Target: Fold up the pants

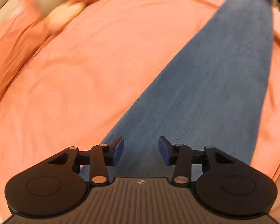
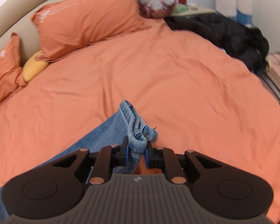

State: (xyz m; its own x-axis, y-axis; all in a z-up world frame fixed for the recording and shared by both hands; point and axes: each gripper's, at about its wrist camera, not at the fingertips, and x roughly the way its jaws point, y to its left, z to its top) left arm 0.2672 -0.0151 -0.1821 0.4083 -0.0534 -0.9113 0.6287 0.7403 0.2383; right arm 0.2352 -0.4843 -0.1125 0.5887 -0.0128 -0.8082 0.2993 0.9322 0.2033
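Note:
Blue denim pants (image 1: 214, 84) lie stretched in a long strip across the orange bed cover (image 1: 93, 93), running from the bottom centre to the top right of the blurred left wrist view. My left gripper (image 1: 141, 143) hovers over the near end of that strip. Its blue pads (image 1: 118, 149) stand apart and nothing is pinched between them. In the right wrist view my right gripper (image 2: 137, 143) is shut on a bunched hem of the pants (image 2: 132, 119), lifted off the cover, and the leg (image 2: 102, 136) trails down to the lower left.
Two orange pillows (image 2: 87, 18) (image 2: 3, 69) and a yellow cushion (image 2: 34, 68) lean against the beige headboard (image 2: 7, 5). A black garment (image 2: 233, 35) lies at the bed's far right corner, beside a cluttered bedside table (image 2: 192, 9). The bed's right edge (image 2: 274, 93) drops away.

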